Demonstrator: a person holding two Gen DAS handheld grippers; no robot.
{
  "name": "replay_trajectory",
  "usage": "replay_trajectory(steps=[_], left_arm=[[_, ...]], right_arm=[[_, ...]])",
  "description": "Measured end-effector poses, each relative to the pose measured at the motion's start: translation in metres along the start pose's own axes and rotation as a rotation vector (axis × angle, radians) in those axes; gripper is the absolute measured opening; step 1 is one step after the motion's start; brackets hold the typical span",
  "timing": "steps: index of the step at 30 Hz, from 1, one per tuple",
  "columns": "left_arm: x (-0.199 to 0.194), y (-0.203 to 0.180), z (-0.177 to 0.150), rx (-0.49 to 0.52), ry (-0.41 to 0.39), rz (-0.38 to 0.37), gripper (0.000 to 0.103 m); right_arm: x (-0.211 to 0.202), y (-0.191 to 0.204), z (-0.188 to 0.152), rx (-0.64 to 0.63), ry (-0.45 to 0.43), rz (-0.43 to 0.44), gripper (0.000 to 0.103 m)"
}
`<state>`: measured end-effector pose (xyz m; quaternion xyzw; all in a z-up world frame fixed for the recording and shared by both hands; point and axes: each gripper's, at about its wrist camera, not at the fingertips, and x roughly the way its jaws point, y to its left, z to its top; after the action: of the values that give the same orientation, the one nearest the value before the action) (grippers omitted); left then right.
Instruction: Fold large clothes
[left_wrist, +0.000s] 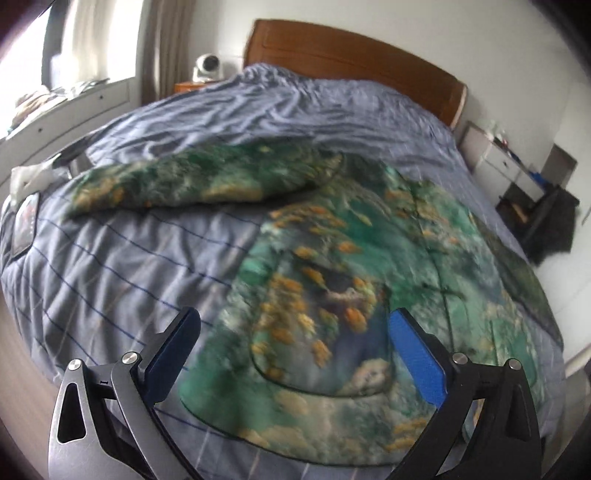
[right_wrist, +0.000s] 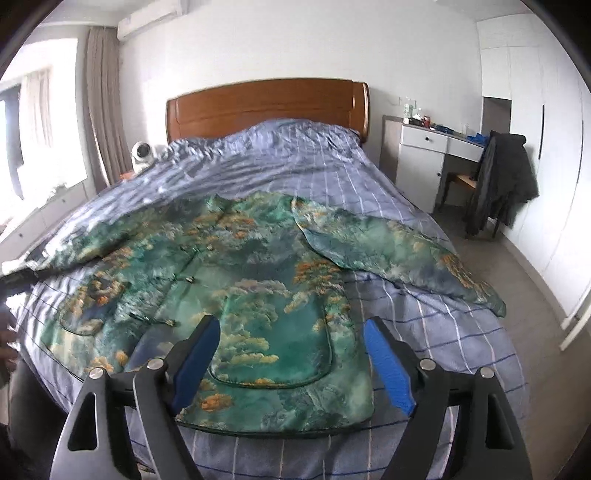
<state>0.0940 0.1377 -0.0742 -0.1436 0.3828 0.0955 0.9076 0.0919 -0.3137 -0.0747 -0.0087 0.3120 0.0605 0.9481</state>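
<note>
A large green jacket (right_wrist: 251, 266) with an orange and grey landscape print lies spread flat, front up, on the blue checked bedcover (right_wrist: 436, 332). Its right sleeve (right_wrist: 399, 254) stretches toward the bed's right edge. In the left wrist view the jacket (left_wrist: 354, 280) fills the middle and its left sleeve (left_wrist: 192, 181) stretches left. My left gripper (left_wrist: 293, 328) is open and empty above the jacket's lower left pocket. My right gripper (right_wrist: 291, 336) is open and empty above the lower right pocket near the hem.
A wooden headboard (right_wrist: 266, 107) stands at the far end. A white desk (right_wrist: 424, 147) and a chair with a dark coat (right_wrist: 502, 181) stand to the right. A small white device (right_wrist: 142, 153) sits by the curtain. A dark flat object (left_wrist: 26, 225) lies at the bed's left edge.
</note>
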Motion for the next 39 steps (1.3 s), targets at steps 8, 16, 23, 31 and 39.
replay_trajectory(steps=[8, 16, 23, 31, 39], left_arm=[[-0.013, -0.022, 0.003, 0.111, -0.014, 0.013, 0.102], [-0.029, -0.047, 0.019, 0.155, -0.084, 0.063, 0.102], [-0.031, -0.07, 0.019, 0.215, -0.097, 0.112, 0.102], [-0.03, -0.085, 0.018, 0.253, -0.105, 0.123, 0.102], [-0.026, -0.081, 0.007, 0.193, -0.084, 0.04, 0.102]], right_arm=[[-0.003, -0.002, 0.003, -0.105, -0.032, 0.014, 0.102], [0.008, -0.016, -0.007, -0.074, 0.05, 0.004, 0.102], [0.013, -0.022, -0.004, -0.07, 0.086, -0.037, 0.102], [0.016, -0.021, 0.003, -0.09, 0.068, -0.063, 0.102], [0.048, -0.075, 0.013, -0.019, 0.101, -0.116, 0.102]])
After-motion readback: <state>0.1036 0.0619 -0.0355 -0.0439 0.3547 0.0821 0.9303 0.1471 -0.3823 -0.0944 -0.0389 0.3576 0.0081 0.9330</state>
